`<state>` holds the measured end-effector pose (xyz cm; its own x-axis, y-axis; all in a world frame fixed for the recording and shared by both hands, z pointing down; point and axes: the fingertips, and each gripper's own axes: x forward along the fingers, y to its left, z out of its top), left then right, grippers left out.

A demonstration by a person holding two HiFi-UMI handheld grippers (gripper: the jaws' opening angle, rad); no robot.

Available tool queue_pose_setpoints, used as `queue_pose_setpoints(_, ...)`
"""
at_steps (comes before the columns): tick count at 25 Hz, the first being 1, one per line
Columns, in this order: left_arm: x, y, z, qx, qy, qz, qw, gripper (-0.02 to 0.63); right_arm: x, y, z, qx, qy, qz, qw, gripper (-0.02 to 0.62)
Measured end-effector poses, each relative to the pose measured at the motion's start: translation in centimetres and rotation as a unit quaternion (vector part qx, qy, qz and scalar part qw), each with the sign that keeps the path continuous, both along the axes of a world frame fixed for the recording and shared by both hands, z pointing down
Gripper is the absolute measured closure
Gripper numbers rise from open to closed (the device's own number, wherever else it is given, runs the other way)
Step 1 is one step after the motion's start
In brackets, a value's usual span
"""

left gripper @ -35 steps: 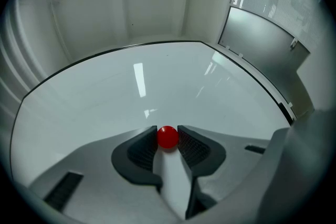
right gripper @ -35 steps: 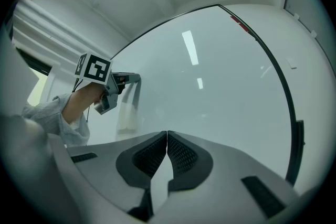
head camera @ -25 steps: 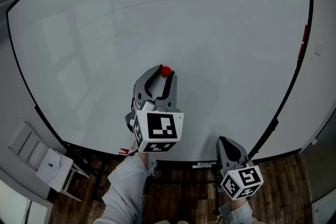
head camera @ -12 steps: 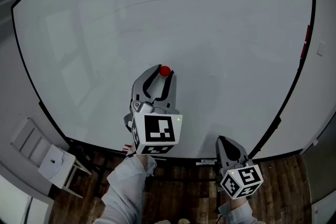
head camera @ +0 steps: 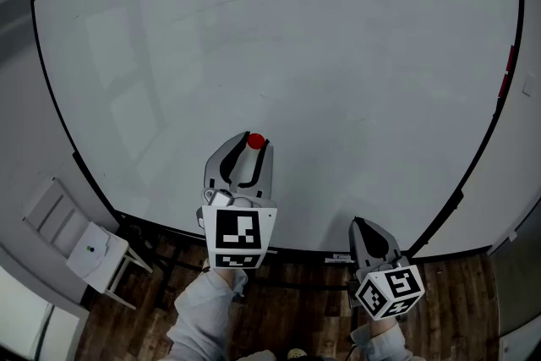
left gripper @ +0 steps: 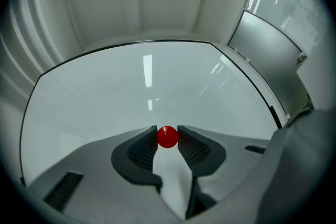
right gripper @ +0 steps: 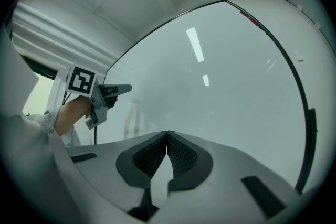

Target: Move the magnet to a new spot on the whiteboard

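The small round red magnet (left gripper: 167,137) is gripped between the ribbed pads (left gripper: 144,148) of the left tool (head camera: 254,144), whose jaws are closed on it from both sides. In the head view the magnet is seen at the tip of this tool, against the lower middle part of the whiteboard (head camera: 296,55), a little above the board's black bottom frame; whether it touches the board surface cannot be told. The left tool is held by a hand in a light grey sleeve (head camera: 203,309), and its marker cube (head camera: 237,237) is turned toward the camera. The right tool (right gripper: 167,136) is clenched with its jaws pressed together and nothing between them; it is held lower and to the right, near the board's bottom edge, well apart from the magnet. In the right gripper view the left tool is seen at the far left, pointed at the board. Red marks (head camera: 510,70) are seen at the board's right edge. A wooden floor (head camera: 473,292) lies below, and a small white stand (head camera: 95,254) is placed at the lower left.
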<state>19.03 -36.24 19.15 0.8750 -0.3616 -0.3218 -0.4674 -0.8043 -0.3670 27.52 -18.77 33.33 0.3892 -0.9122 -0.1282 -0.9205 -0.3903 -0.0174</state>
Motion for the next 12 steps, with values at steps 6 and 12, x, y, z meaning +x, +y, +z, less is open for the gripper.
queue_pose_setpoints(6, -2.0, -1.2, 4.6, -0.052, -0.007, -0.004, 0.9986, 0.480, -0.2, -0.8, 0.9, -0.006, -0.004, -0.005, 1.000, 0.568)
queue_pose_setpoints(12, -4.1, -1.4, 10.0, -0.118, -0.013, -0.012, 0.9928, 0.480, 0.0, -0.4, 1.9, -0.001, -0.019, 0.005, 1.000, 0.568)
